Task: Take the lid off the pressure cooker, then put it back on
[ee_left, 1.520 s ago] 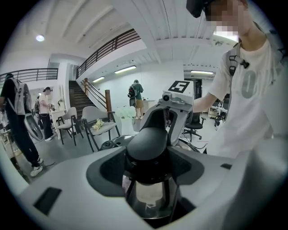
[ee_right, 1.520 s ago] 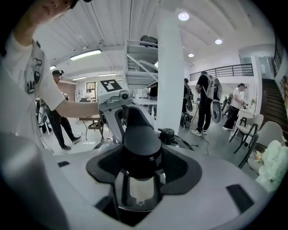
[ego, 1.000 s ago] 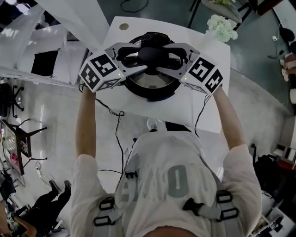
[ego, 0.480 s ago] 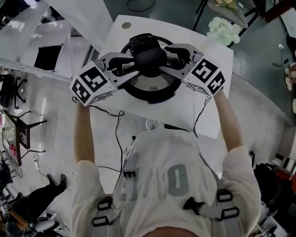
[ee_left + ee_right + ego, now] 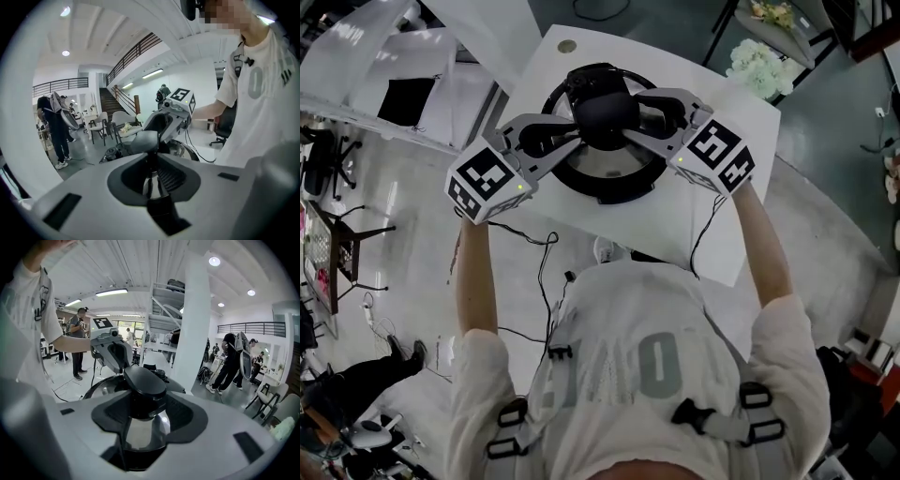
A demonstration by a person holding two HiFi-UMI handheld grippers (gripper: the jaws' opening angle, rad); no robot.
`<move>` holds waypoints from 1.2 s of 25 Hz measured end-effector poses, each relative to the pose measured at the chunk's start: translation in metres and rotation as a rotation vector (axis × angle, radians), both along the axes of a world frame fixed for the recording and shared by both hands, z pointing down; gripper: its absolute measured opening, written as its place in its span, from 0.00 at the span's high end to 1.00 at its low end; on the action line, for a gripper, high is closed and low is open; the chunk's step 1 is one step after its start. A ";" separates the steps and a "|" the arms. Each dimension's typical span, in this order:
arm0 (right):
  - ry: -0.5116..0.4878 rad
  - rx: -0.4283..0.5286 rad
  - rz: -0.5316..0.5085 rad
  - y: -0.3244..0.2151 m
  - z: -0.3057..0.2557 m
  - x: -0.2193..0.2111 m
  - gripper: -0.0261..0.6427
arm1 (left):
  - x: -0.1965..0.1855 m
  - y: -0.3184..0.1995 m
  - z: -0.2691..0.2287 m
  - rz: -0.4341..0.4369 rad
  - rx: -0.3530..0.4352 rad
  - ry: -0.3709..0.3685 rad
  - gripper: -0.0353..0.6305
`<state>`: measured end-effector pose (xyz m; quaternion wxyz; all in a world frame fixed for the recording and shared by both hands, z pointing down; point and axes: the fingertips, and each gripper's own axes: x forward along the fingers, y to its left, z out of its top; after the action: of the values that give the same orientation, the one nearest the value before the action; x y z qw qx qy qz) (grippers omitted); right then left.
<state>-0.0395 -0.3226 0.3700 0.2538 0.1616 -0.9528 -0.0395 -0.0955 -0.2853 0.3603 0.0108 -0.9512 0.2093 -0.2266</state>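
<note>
The pressure cooker (image 5: 602,192) stands on a white table (image 5: 712,216). Its shiny lid (image 5: 600,165) is on it, topped by a black knob (image 5: 605,111). My left gripper (image 5: 577,131) comes in from the left. Its jaws are closing and stand almost together at the knob's (image 5: 144,140) base, with only a thin slit between them, where I make out nothing held. My right gripper (image 5: 633,117) reaches in from the right. Its jaws are closing too, with the knob (image 5: 143,378) between them and the pads against its neck.
White flowers (image 5: 757,66) lie at the table's far right corner. Black cables (image 5: 539,246) trail over the floor by the table's near edge. People and chairs stand in the hall behind, as both gripper views show.
My left gripper's jaws have narrowed to a slit, and its marker cube has drifted left and nearer to me. The right gripper has stayed at the knob.
</note>
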 end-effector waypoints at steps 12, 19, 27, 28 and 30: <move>-0.083 0.065 0.063 0.001 -0.044 0.021 0.63 | 0.002 -0.024 -0.053 -0.176 0.158 0.085 0.86; -0.283 0.179 0.204 -0.012 -0.110 0.027 0.73 | 0.007 -0.035 -0.116 -0.387 0.390 0.184 0.86; -0.550 0.226 0.551 -0.018 -0.129 0.067 0.95 | -0.031 -0.012 -0.132 -0.831 0.492 0.339 0.92; -0.562 0.231 0.584 -0.017 -0.127 0.073 0.95 | -0.036 -0.006 -0.131 -0.866 0.502 0.341 0.92; -0.566 0.233 0.626 -0.016 -0.121 0.079 0.95 | -0.046 0.006 -0.127 -0.916 0.517 0.339 0.92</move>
<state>0.0391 -0.3388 0.2490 -0.0375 0.4748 -0.8790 -0.0222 -0.1414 -0.2798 0.2332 0.1105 -0.7524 0.6493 0.0069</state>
